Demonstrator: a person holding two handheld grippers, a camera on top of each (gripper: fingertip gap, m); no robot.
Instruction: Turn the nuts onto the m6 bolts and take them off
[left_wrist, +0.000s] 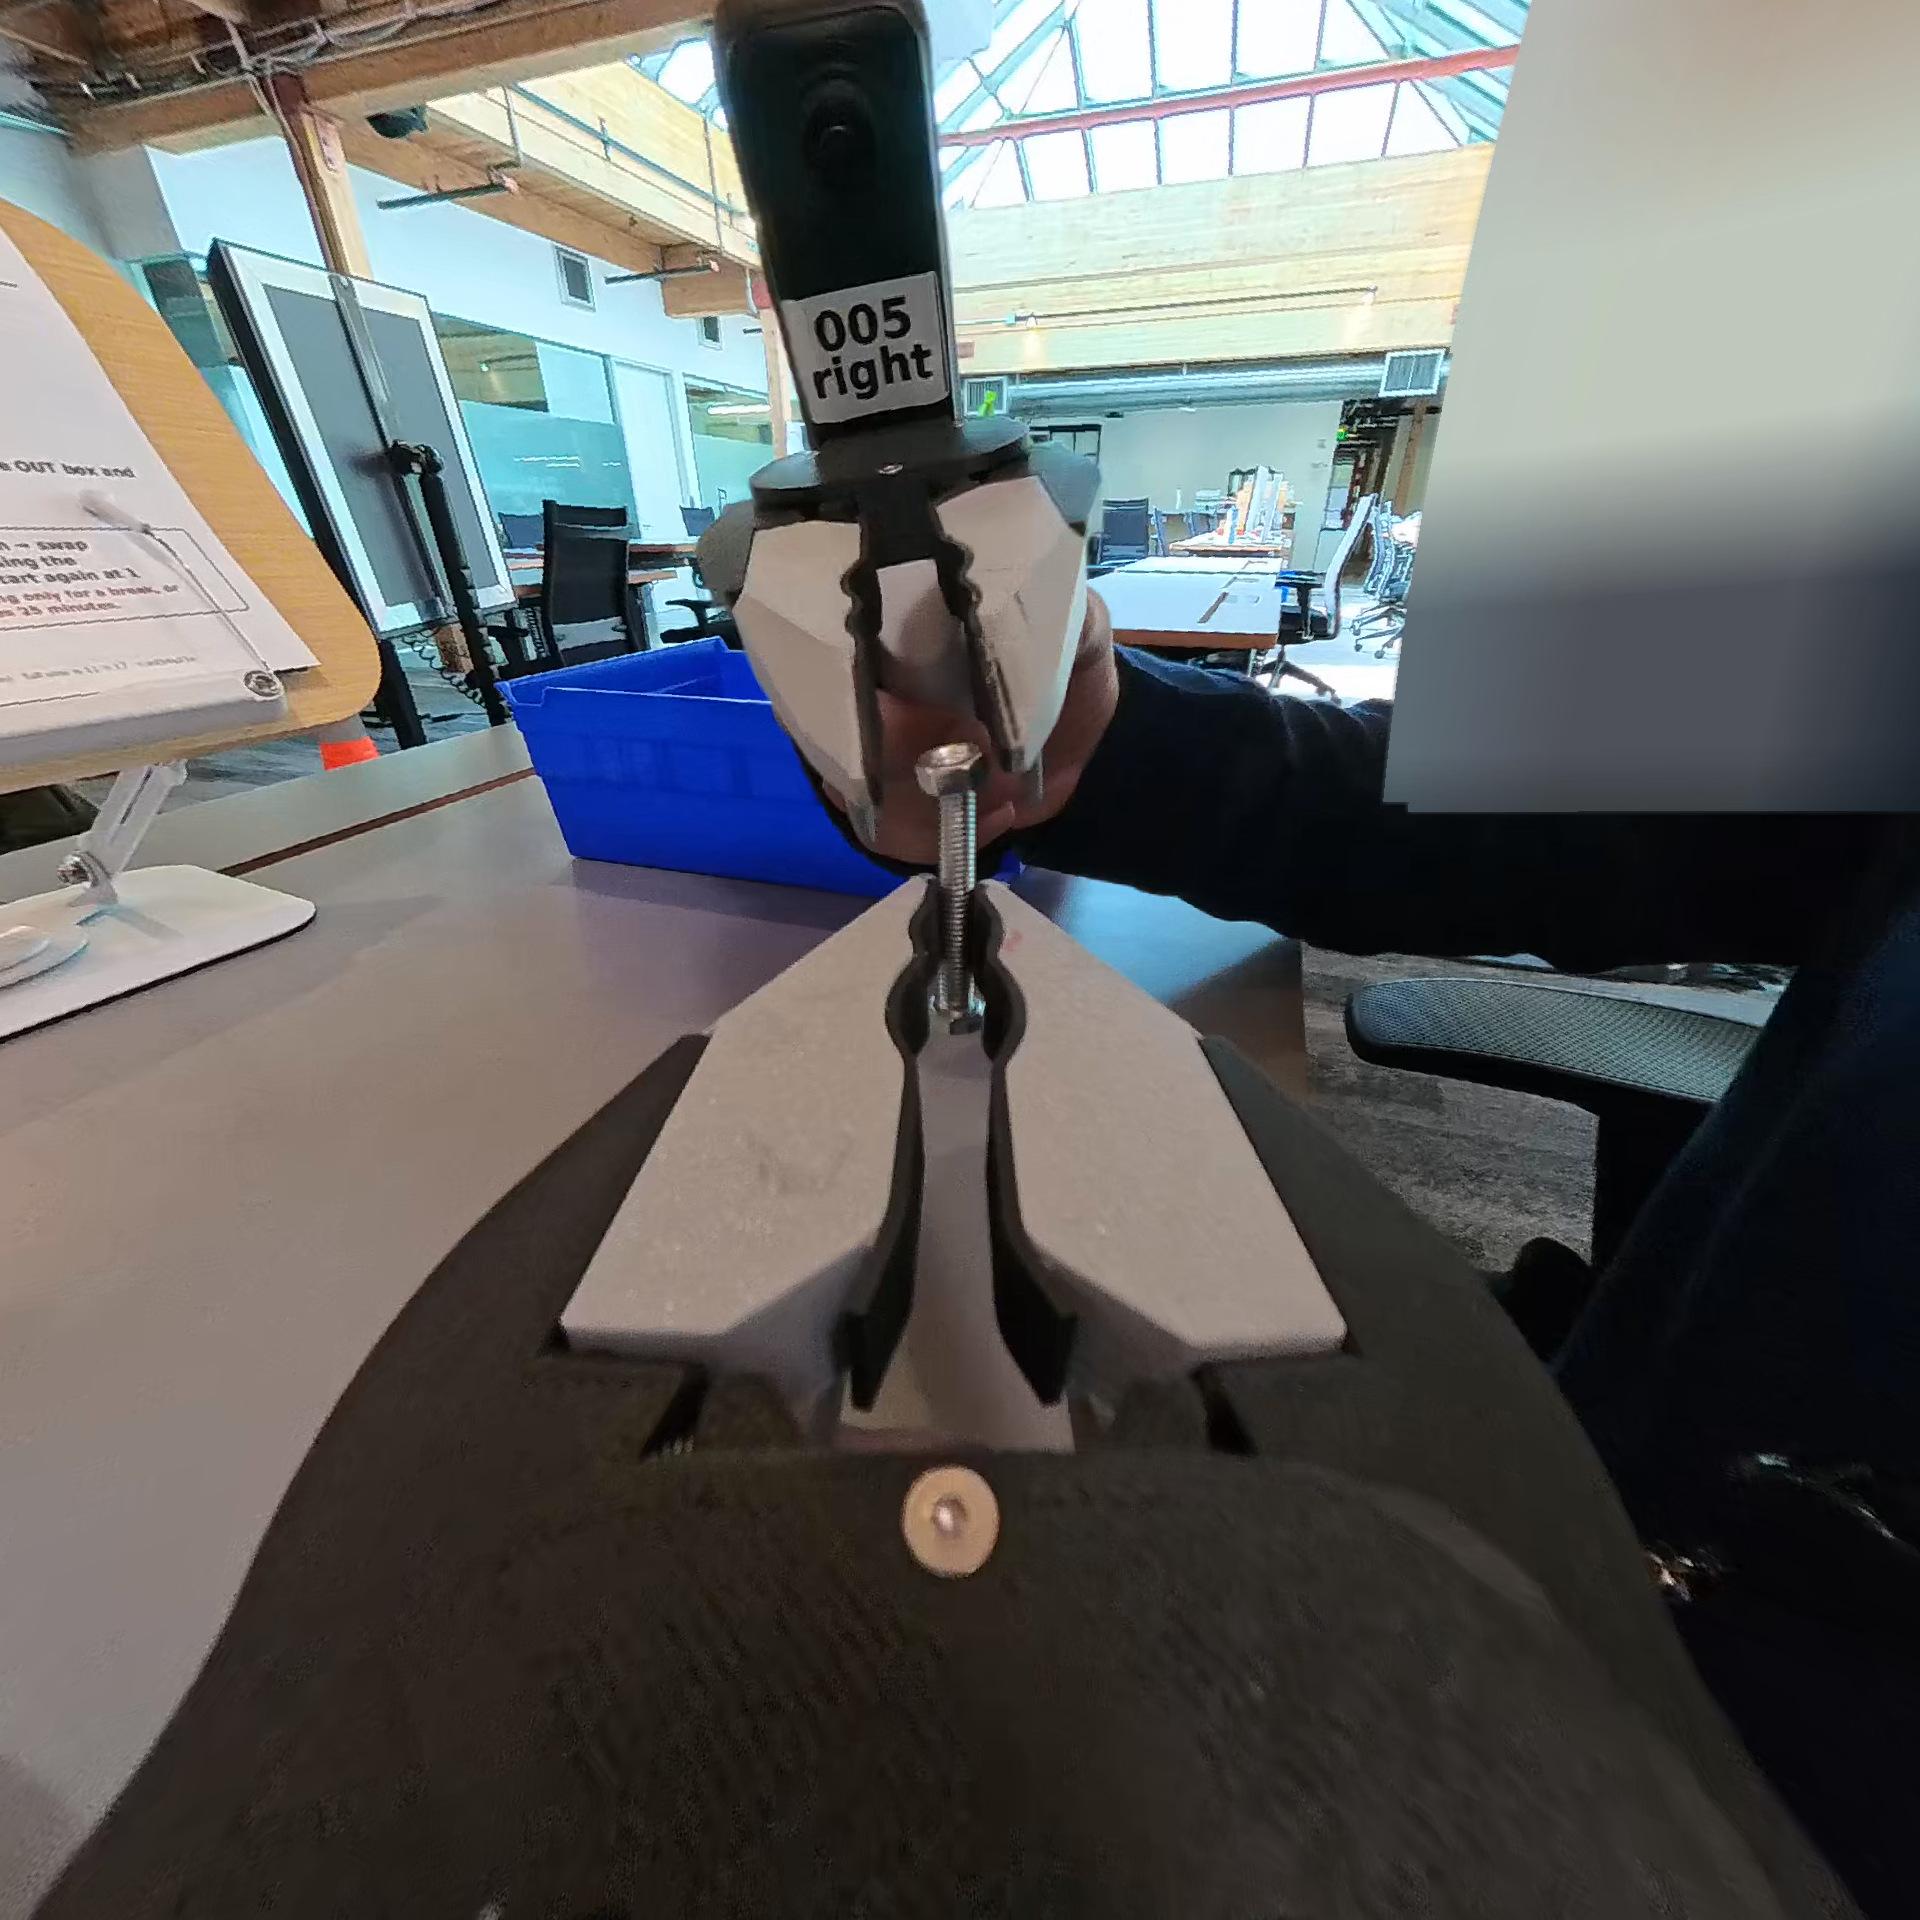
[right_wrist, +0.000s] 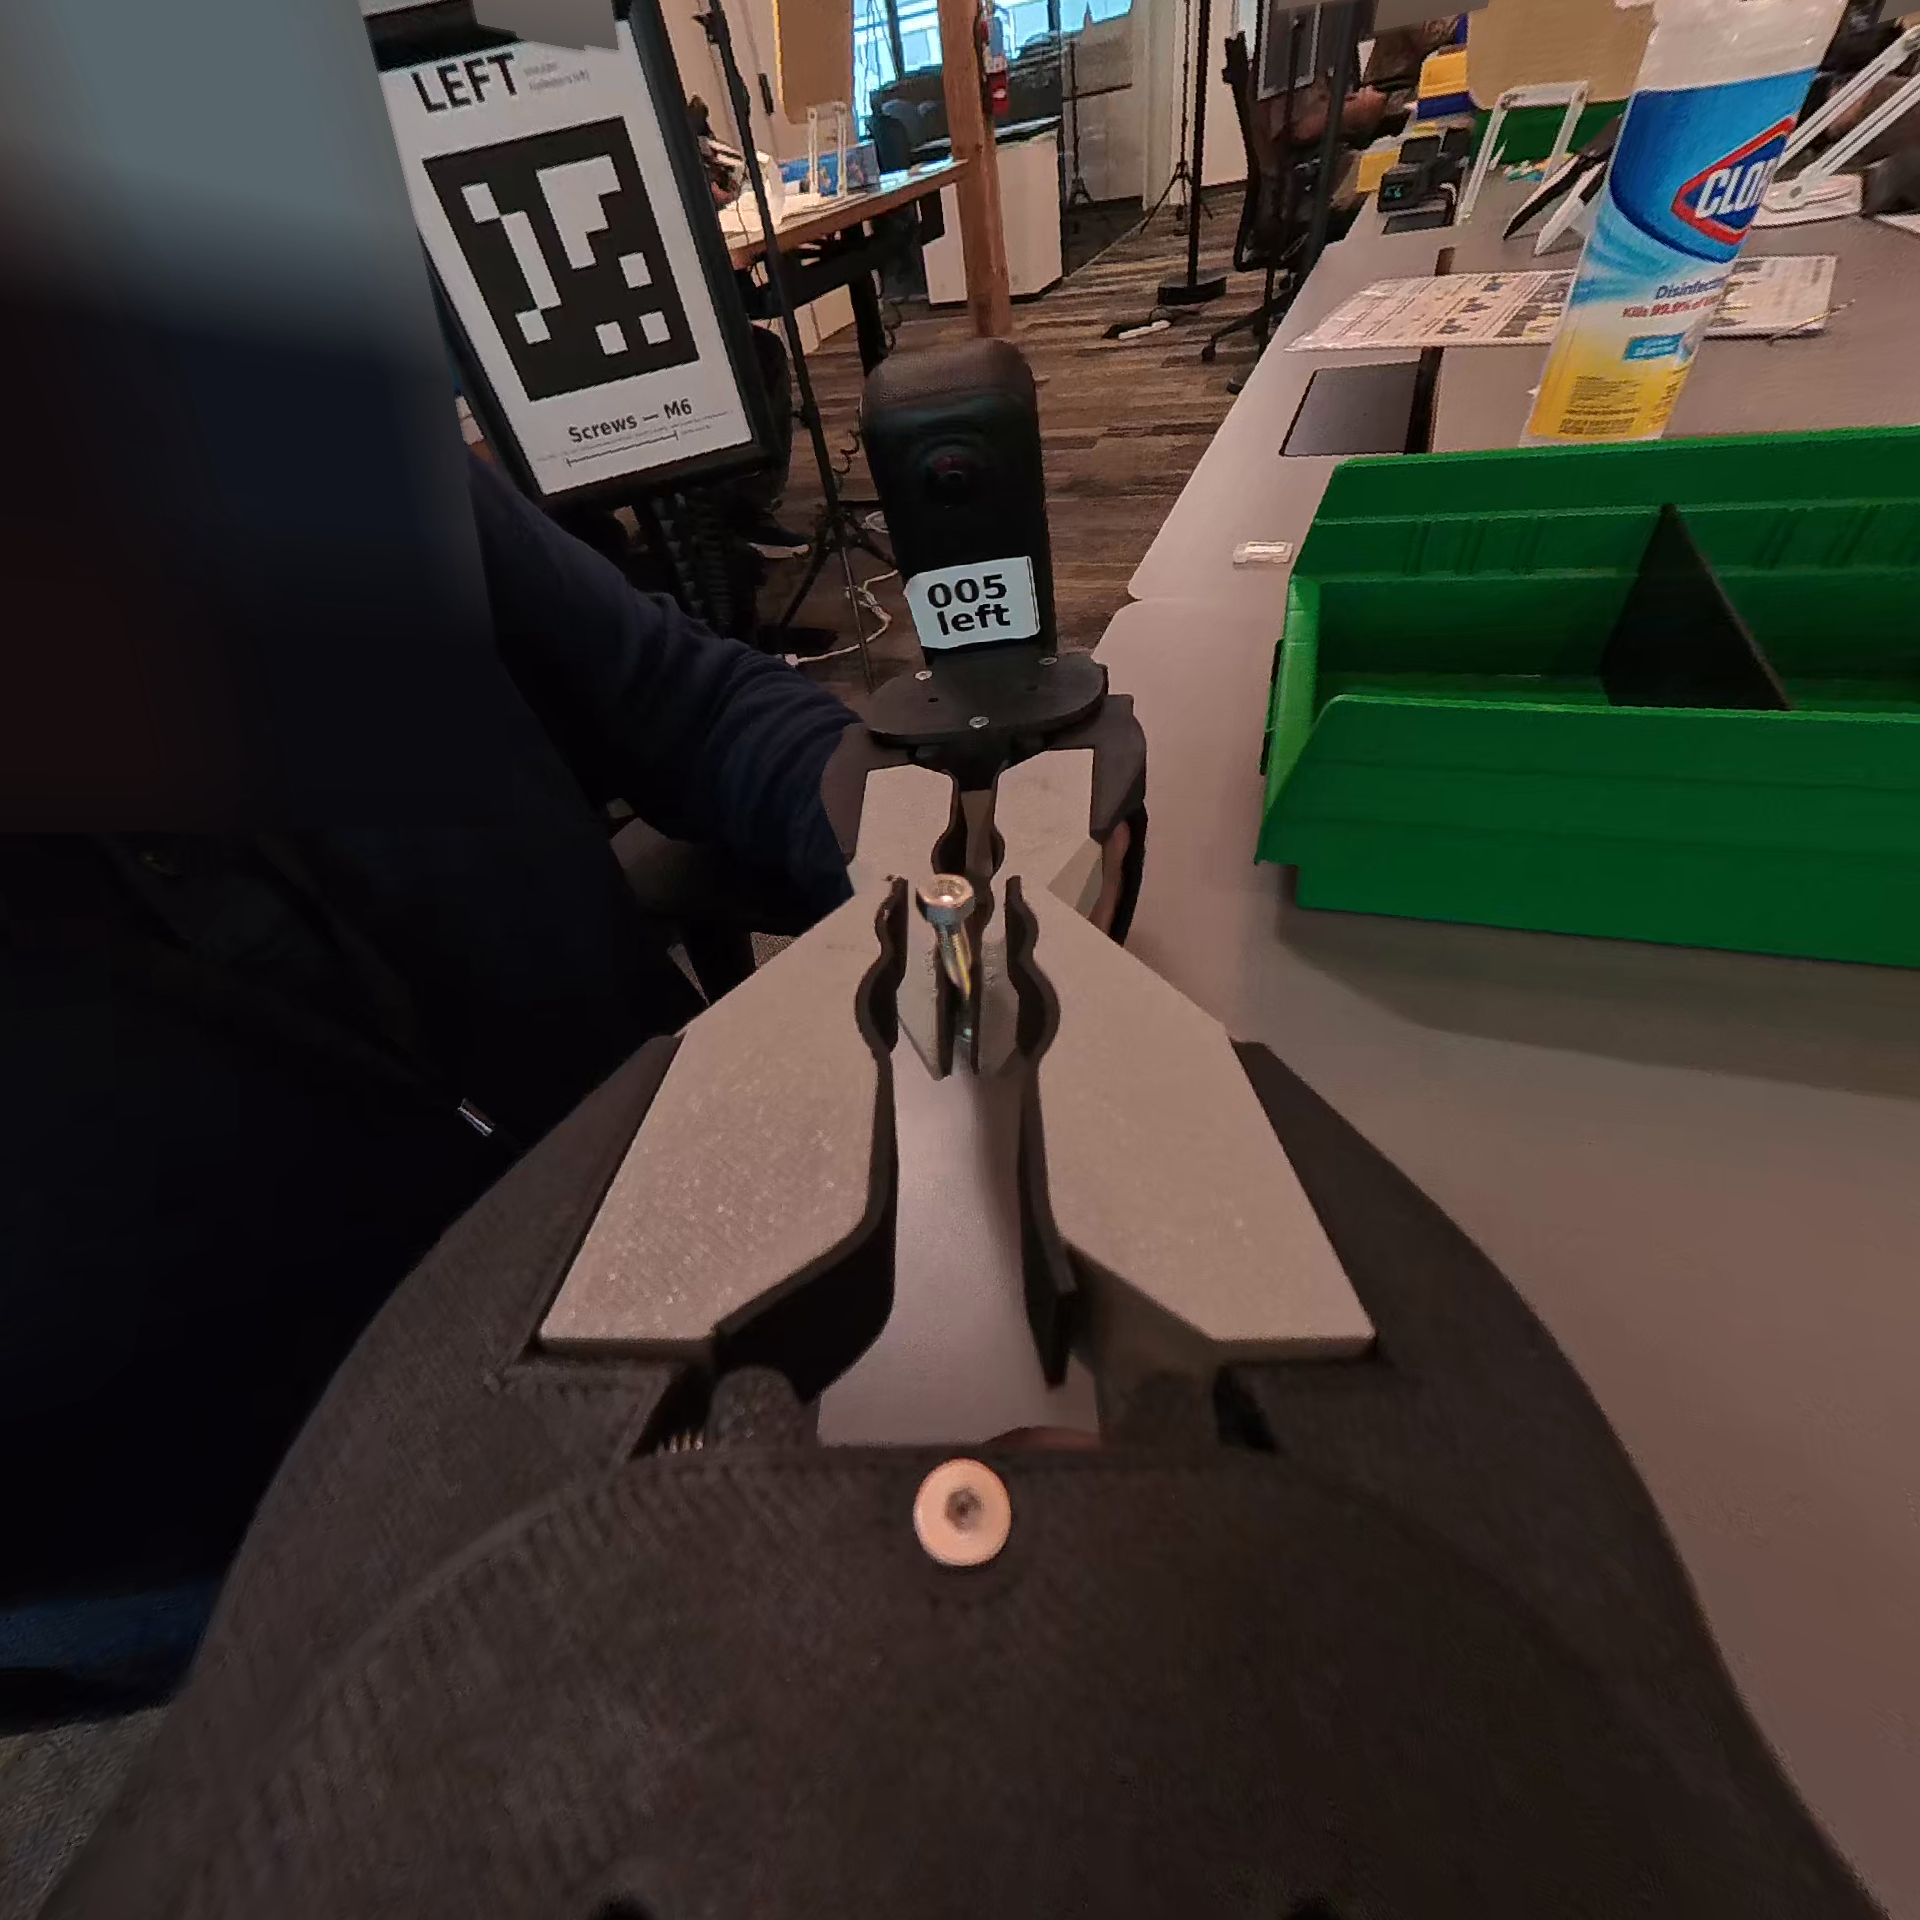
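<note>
Your left gripper (left_wrist: 951, 971) is pinched on the M6 bolt (left_wrist: 957, 883) at frame center of the left wrist view. The fingers clamp the threaded shank low down, w/ the hex head (left_wrist: 948, 769) sticking out past the tips, toward the other tool. A nut (left_wrist: 958, 1006) looks to sit on the shank's near end, in the scalloped notch between the pads; it's small, so can't be sure.

Your right gripper (right_wrist: 951, 940) faces it head-on, tip to tip. In the right wrist view its fingers are spread apart, w/ the bolt head (right_wrist: 944, 896) between the tips and no visible contact on either side. So it holds nothing yet.

Key relation: the bolt's long axis runs roughly along both grippers' forward lines, a bit tilted in the right view. The head end points at the right gripper, the nut end back at the left. The right gripper is nearer the head; the nut stays tucked inside the left one's grip. My read: closing the right pair would catch the head, not the nut.

All of this hangs in the air above the grey table (left_wrist: 312, 1091). A blue bin (left_wrist: 665, 769) sits behind, mid-frame, in the left view; a green bin (right_wrist: 1600, 727) w/ a black divider is at right in the right view, a wipes canister (right_wrist: 1673, 218) beyond it at upper right. The room is an open office w/ desks, chairs and a marker board on a stand.
</note>
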